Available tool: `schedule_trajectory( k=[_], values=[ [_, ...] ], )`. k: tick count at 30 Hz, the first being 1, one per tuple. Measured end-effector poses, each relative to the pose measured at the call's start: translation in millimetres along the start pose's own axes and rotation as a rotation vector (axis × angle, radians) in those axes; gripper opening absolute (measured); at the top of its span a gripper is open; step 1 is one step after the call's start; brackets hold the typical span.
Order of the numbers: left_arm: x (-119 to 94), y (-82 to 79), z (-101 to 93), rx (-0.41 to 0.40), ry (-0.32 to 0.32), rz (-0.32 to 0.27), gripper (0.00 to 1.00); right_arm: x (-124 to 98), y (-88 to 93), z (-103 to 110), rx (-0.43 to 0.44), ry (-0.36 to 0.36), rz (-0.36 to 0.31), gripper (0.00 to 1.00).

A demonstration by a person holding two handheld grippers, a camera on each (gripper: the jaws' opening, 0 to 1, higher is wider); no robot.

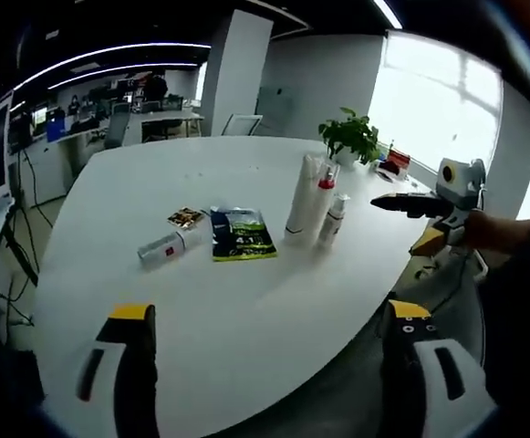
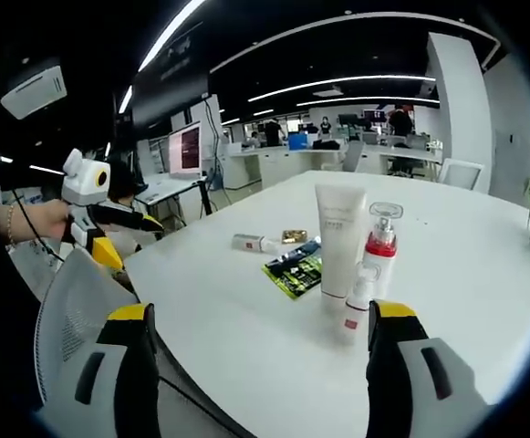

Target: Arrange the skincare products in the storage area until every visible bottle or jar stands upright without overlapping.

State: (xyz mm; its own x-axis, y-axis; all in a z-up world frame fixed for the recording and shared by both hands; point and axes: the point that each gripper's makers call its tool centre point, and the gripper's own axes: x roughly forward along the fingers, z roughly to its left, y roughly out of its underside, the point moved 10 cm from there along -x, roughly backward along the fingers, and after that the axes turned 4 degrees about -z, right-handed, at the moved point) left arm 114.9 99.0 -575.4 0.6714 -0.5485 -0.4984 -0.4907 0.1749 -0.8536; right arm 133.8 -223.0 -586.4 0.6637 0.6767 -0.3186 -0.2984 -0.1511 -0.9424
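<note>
Both my grippers are empty and off the table edge. My left gripper (image 1: 265,351) has its jaws spread wide, nothing between them. My right gripper (image 2: 263,356) is the same, spread and empty. In the left gripper view the right gripper (image 1: 410,205) comes in from the side with its tips nearly together; its own view shows the jaws spread, so I trust that.

Count on the white table (image 1: 237,319):
- 1 tall white tube (image 2: 339,239), upright on its cap
- 1 clear spray bottle with red collar (image 2: 380,242), upright
- 1 small white bottle (image 2: 356,306), upright, just beside the tube's base
- 1 small white tube lying flat (image 1: 167,246)
- 1 green sachet (image 1: 243,234), flat
- 1 small gold packet (image 1: 185,217), flat

So three stand and one container is down.

Location: the upright trio is straight ahead of my right gripper, close beyond its tips. The lying tube is ahead of my left gripper and slightly toward its left jaw, further out, next to the packets.

Handling, my judgement: the lying tube looks light, soft-walled and smooth, so it will squash and may roll. I'd grip mid-body across the width, lightly, and stand it on the cap end. The spray bottle looks rigid, top-heavy and tippy, so hold it low on the body. The tall tube is easy to knock over, so I'd keep clear of it.
</note>
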Motion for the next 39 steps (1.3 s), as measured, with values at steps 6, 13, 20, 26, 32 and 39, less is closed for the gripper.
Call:
schedule_trajectory(
  k=[6, 13, 20, 26, 32, 39],
  values=[
    [12, -3.8, 7.2, 0.025, -0.001, 0.013, 0.99, 1, 0.8, -4, 0.004, 0.002, 0.009, 0.95],
    [24, -10.1, 23.7, 0.082, 0.002, 0.064, 0.96, 4, 3.1, -9, 0.014, 0.004, 0.012, 0.95],
    [37, -15.7, 42.4, 0.121, -0.002, 0.096, 0.92, 3, 4.4, -13, 0.024, 0.011, 0.021, 0.95],
    [49, -22.7, 60.2, 0.141, 0.009, 0.133, 0.91, 4, 6.2, -14, 0.038, 0.021, 0.027, 0.94],
    [63, -30.4, 74.3, 0.181, 0.038, 0.176, 0.90, 5, 8.7, -16, 0.051, 0.034, 0.031, 0.94],
    [79, -40.0, 90.3, 0.231, 0.047, 0.223, 0.88, 6, 10.8, -17, 0.066, 0.055, 0.036, 0.94]
  ],
)
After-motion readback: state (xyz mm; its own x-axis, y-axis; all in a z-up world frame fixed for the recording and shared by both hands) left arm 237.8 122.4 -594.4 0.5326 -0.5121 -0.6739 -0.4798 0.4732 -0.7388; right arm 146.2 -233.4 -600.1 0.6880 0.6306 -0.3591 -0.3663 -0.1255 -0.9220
